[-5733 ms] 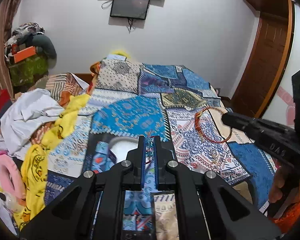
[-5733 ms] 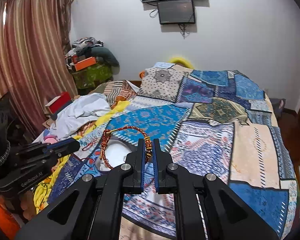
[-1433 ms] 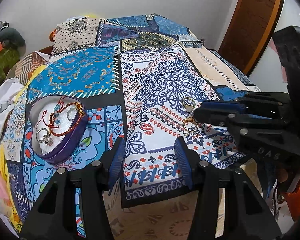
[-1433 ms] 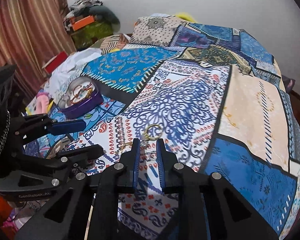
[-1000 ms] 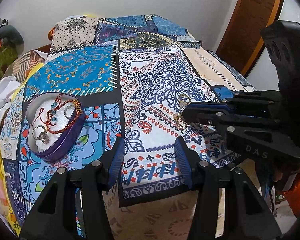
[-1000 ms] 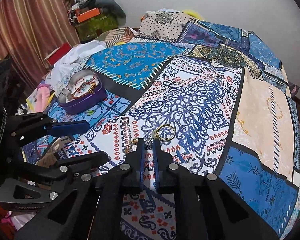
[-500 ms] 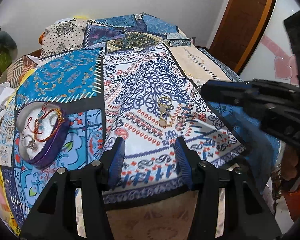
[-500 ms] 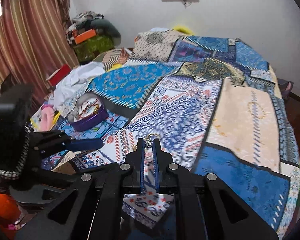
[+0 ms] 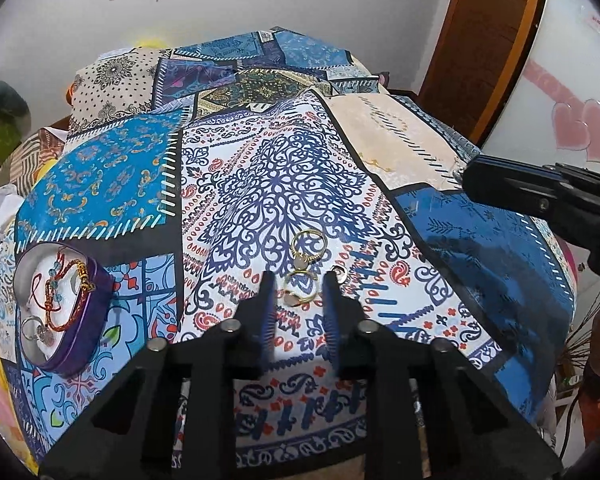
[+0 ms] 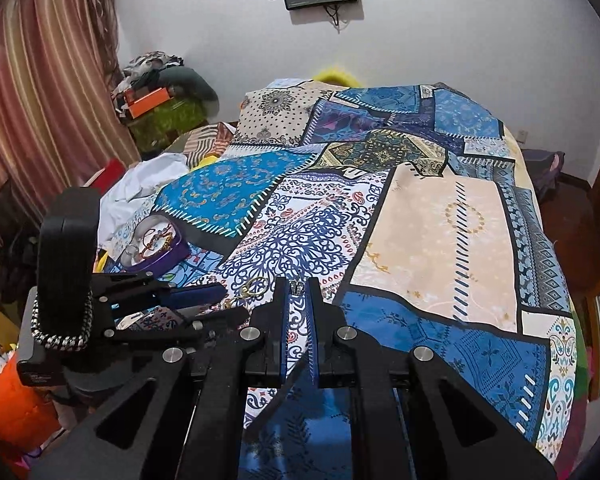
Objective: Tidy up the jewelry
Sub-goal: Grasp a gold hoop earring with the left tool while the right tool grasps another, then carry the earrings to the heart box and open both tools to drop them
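No writing here can be made out: the small red print on the white panel [image 9: 596, 24] by the door is too tiny and blurred to read.

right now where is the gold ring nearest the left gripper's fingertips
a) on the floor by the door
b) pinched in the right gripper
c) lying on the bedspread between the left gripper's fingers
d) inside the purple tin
c: the gold ring lies on the bedspread between the left gripper's fingers, outside the purple tin.
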Action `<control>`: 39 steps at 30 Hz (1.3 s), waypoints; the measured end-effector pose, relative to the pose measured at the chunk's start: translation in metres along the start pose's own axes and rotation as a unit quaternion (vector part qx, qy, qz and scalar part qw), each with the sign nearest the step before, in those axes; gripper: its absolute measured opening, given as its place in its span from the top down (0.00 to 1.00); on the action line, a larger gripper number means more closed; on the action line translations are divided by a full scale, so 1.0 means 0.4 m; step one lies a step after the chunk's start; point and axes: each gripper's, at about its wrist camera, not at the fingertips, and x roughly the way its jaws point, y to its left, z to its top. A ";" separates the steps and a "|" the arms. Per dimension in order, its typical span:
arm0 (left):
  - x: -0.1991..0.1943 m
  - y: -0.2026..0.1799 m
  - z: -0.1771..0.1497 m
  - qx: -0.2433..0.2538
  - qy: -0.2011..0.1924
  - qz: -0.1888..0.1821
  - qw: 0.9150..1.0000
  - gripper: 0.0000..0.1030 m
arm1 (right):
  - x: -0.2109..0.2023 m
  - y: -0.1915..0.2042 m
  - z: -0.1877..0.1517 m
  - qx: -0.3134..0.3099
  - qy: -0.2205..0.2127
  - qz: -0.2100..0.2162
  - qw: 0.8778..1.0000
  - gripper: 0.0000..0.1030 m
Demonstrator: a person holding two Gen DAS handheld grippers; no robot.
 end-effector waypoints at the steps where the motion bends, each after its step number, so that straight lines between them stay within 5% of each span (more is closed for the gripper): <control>1: 0.002 0.001 0.000 0.000 -0.001 -0.002 1.000 0.84 | -0.002 -0.001 -0.001 0.001 0.000 0.001 1.000 0.93; 14: -0.057 0.037 -0.006 -0.017 -0.023 0.006 1.000 0.84 | -0.006 0.033 0.013 -0.006 -0.008 0.008 1.000 0.93; 39: -0.345 0.272 0.013 -0.071 -0.155 0.058 0.984 0.84 | -0.014 0.283 0.145 -0.081 -0.060 0.027 0.994 0.93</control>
